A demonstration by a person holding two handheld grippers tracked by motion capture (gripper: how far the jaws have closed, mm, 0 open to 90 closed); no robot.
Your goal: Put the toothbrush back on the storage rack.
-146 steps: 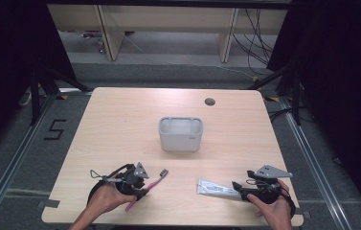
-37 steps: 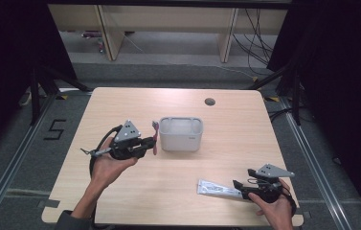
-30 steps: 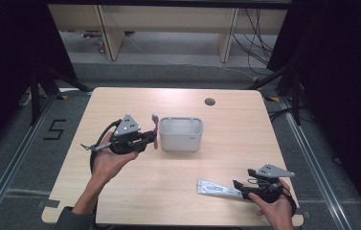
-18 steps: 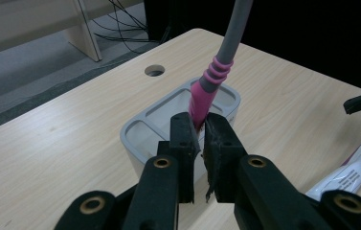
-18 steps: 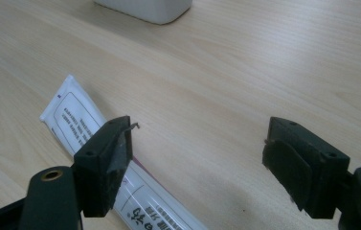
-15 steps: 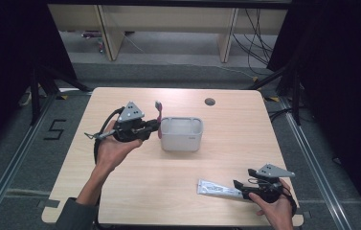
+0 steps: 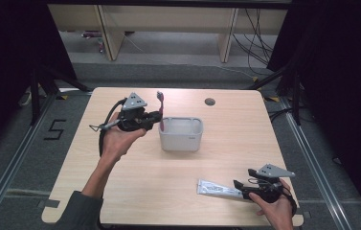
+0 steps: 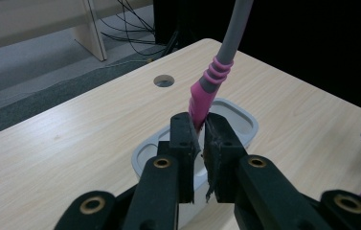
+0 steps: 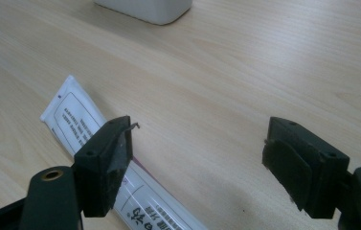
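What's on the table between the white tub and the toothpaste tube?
Nothing: only bare wooden table lies between the white tub and the toothpaste tube, seen in the high view.

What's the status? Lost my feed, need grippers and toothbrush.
Left gripper shut on toothbrush, upright beside tub. Right gripper open by tube. Nothing in the way.

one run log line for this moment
left gripper: shut on toothbrush beside white container | right gripper: open by toothpaste tube
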